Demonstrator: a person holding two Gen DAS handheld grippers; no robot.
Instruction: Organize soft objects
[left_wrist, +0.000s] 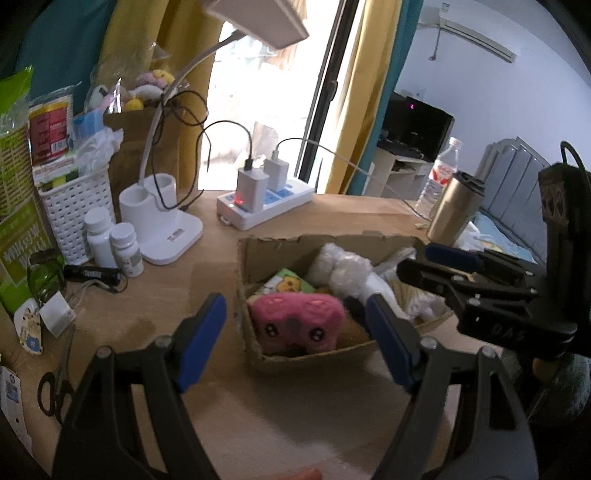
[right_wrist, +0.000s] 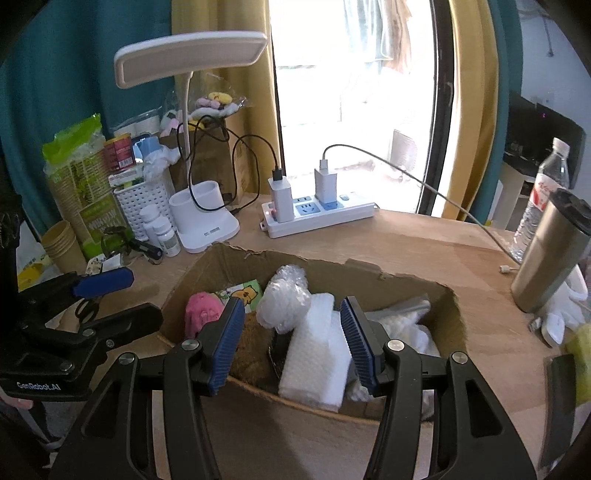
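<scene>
A torn cardboard box (left_wrist: 314, 242) (right_wrist: 406, 280) sits on the wooden desk and holds soft things. Among them are a pink plush (left_wrist: 299, 321) (right_wrist: 201, 314), a cartoon-printed packet (left_wrist: 291, 284) (right_wrist: 245, 293), bubble wrap (right_wrist: 284, 295), a white foam sheet (right_wrist: 314, 350) and a brown plush (right_wrist: 253, 347). My left gripper (left_wrist: 297, 343) (right_wrist: 144, 295) hovers open at the box's left side, nothing between its blue pads. My right gripper (right_wrist: 291, 343) (left_wrist: 413, 262) hangs over the box's near rim, half open and empty; the foam sheet lies in the box beyond it.
Behind the box stand a white desk lamp (right_wrist: 207, 221), a power strip (right_wrist: 317, 214) with chargers and cables, a white basket (left_wrist: 77, 210) and pill bottles (left_wrist: 110, 240). A steel tumbler (right_wrist: 550, 251) and a water bottle (right_wrist: 543, 192) stand at the right. Scissors (left_wrist: 51, 395) lie at the left.
</scene>
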